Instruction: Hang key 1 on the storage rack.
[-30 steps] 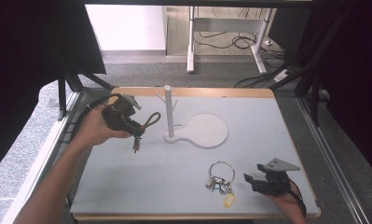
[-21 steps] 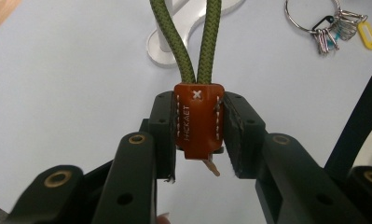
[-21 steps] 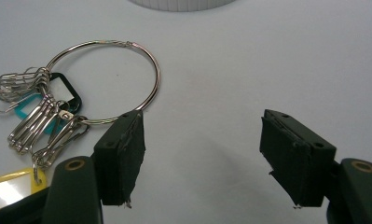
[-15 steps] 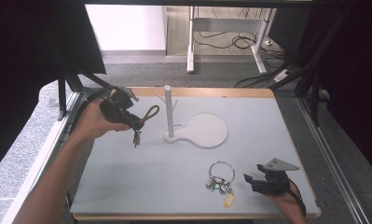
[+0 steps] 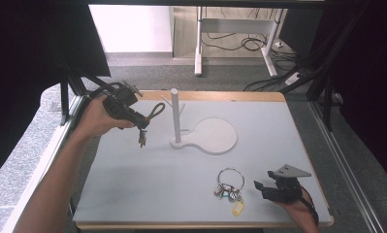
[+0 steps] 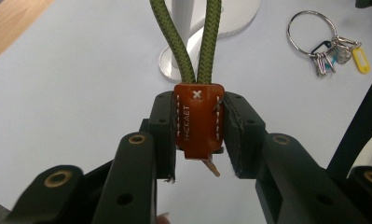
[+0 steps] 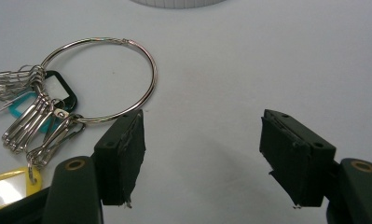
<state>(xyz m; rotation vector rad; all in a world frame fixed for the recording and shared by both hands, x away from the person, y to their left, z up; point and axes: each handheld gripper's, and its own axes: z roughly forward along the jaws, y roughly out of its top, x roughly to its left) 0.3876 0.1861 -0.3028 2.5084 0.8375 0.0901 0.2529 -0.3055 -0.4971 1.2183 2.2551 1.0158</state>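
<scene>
My left gripper (image 5: 141, 118) is shut on the brown leather tab (image 6: 198, 121) of a keychain held above the table's left part. Its green rope loop (image 5: 157, 110) points toward the white post (image 5: 175, 115) of a stand, and keys (image 5: 141, 138) dangle below. In the left gripper view the rope (image 6: 186, 51) rises straight ahead from my left gripper (image 6: 198, 135). My right gripper (image 5: 260, 187) rests open at the front right. Its left jaw lies beside a big metal ring (image 7: 99, 79) with clips and coloured tags (image 5: 230, 191); nothing is between the jaws of my right gripper (image 7: 202, 154).
The stand's round white base (image 5: 215, 136) lies flat at mid-table, right of the post. The grey table mat (image 5: 147, 189) has a wooden rim (image 5: 215, 96) at the back. Black frame legs and cables stand beyond the table.
My left hand has lifted the keychain a little and carried it slightly toward the far side. The right gripper and the metal ring have stayed still.
</scene>
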